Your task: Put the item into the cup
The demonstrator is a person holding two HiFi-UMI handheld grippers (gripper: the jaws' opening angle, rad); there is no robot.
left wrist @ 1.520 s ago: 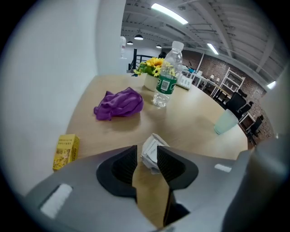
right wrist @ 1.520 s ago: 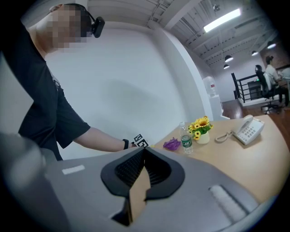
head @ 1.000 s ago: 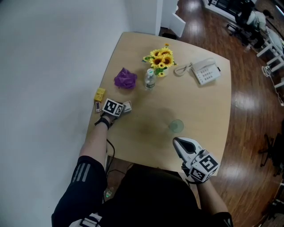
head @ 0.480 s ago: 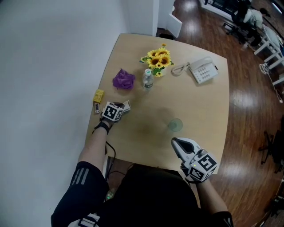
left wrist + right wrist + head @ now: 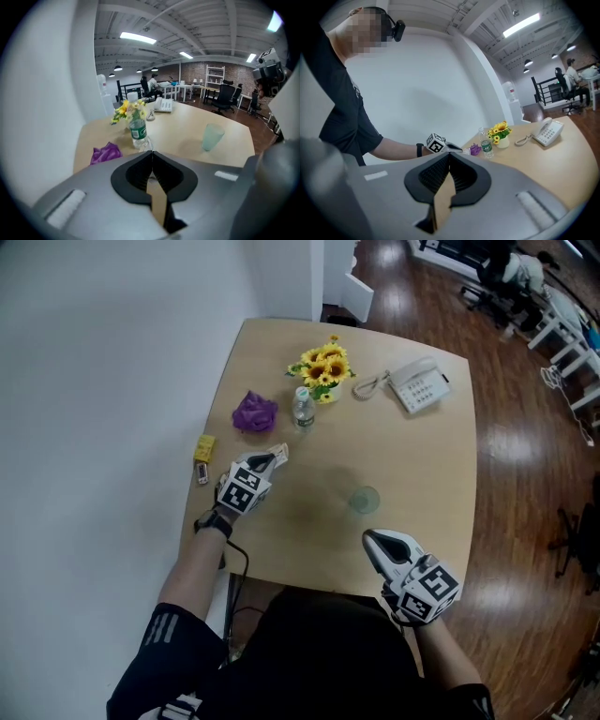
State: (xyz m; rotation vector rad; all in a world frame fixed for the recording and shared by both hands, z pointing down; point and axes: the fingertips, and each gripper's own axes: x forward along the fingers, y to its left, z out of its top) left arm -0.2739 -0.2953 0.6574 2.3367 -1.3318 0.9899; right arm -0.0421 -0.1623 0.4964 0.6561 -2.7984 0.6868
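A pale green translucent cup [image 5: 364, 500] stands upright on the wooden table [image 5: 422, 474], right of centre; it also shows in the left gripper view [image 5: 212, 136]. My left gripper [image 5: 277, 456] hangs over the table's left part, well left of the cup, with its jaws shut. A small white item [image 5: 280, 453] sticks out at its tips. The left gripper view [image 5: 151, 153] shows the jaws pressed together and almost none of the item. My right gripper [image 5: 369, 537] is shut and empty near the front edge, just short of the cup.
At the back stand a sunflower vase [image 5: 322, 367], a water bottle [image 5: 301, 409], a purple cloth [image 5: 254, 413] and a white telephone [image 5: 417, 385]. A yellow block [image 5: 203, 447] and a small stick [image 5: 200, 471] lie by the left edge, next to the wall.
The left gripper's jaws closed on the small white item, then it lifted and swung toward the table's middle. The right gripper has stayed put.
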